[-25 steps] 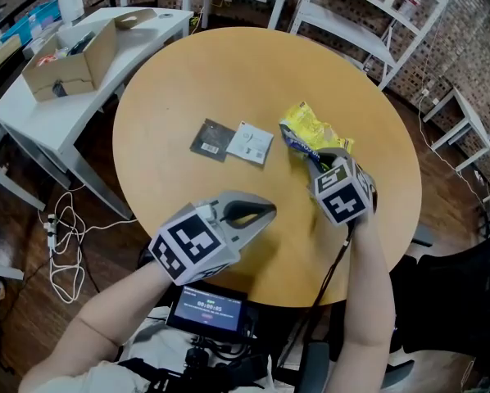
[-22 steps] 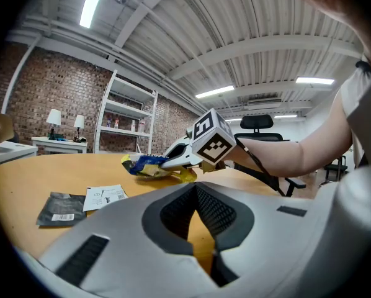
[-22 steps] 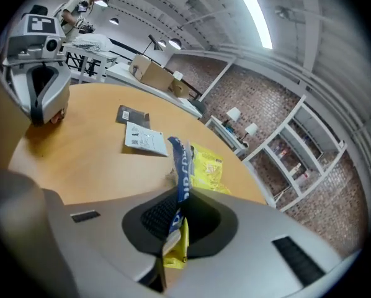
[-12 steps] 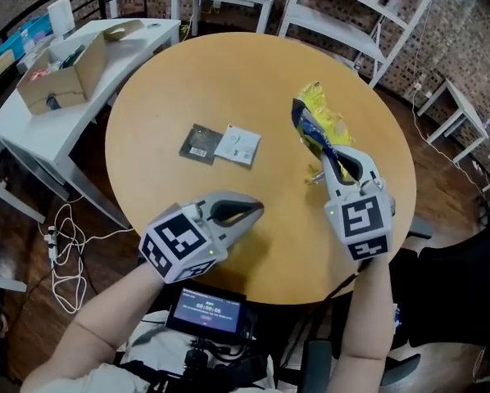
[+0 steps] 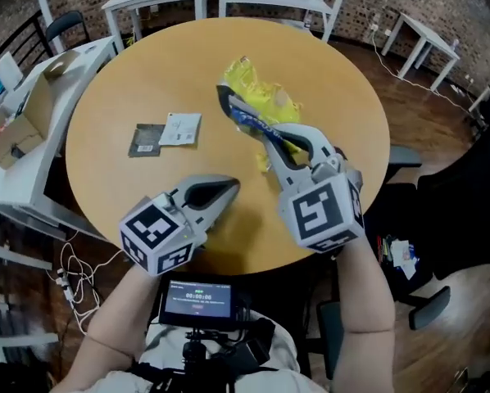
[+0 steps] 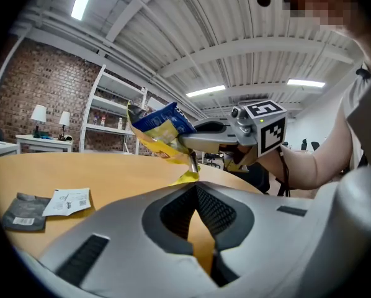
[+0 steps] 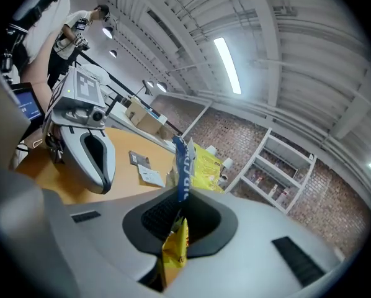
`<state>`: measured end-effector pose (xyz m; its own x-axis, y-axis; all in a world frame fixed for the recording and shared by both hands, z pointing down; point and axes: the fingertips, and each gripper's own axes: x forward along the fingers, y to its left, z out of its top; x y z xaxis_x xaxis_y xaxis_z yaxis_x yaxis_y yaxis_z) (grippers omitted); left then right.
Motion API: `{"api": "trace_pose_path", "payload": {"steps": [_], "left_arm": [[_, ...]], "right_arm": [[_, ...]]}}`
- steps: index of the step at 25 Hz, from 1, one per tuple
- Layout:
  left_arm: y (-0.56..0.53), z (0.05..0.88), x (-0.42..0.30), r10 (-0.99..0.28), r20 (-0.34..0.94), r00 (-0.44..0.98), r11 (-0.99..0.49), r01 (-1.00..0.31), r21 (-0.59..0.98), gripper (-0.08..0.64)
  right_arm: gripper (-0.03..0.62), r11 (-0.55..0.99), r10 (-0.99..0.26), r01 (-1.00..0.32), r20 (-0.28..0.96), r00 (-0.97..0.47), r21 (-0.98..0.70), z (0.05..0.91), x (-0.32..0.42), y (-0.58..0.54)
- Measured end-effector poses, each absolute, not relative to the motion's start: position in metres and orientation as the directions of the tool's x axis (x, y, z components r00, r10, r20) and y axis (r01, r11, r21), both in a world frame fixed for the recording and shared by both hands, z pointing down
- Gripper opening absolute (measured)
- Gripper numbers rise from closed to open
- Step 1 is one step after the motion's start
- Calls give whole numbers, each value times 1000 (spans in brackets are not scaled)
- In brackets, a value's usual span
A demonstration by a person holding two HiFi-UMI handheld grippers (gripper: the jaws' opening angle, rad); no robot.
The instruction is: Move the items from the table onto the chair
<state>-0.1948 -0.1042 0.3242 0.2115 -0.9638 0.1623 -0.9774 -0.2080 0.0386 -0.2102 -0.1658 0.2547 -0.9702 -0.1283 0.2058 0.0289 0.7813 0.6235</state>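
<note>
The crinkled yellow-and-blue foil snack bag (image 5: pixel 257 109) hangs just above the middle of the round wooden worktop (image 5: pixel 335 64), pinched by a lower corner in the closed jaws of the right hand-held gripper (image 5: pixel 268 141). It looks light, soft and slippery, so a flattened seam or corner seems the sensible hold, and a squeeze on its puffed body would likely crush what is inside. The right forearm reaches in over the worktop's near edge with that gripper pointing almost level, while the left hand-held gripper (image 5: pixel 229 188) hovers over the same near edge, jaws together and empty.
</note>
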Motion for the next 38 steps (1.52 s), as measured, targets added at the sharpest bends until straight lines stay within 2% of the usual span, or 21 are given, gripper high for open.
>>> {"api": "trace_pose_path", "payload": {"steps": [5, 15, 38], "left_arm": [[-123, 322, -181, -963, 165, 212, -207, -977, 46, 11], [-169, 315, -109, -930, 164, 329, -327, -944, 43, 11], [-207, 317, -8, -848, 183, 498, -497, -866, 52, 11]], "right_arm": [[18, 761, -169, 0, 199, -965, 649, 258, -182, -186], [18, 754, -265, -90, 177, -948, 650, 251, -98, -217], [18, 733, -456, -261, 168, -874, 629, 252, 12, -250]]}}
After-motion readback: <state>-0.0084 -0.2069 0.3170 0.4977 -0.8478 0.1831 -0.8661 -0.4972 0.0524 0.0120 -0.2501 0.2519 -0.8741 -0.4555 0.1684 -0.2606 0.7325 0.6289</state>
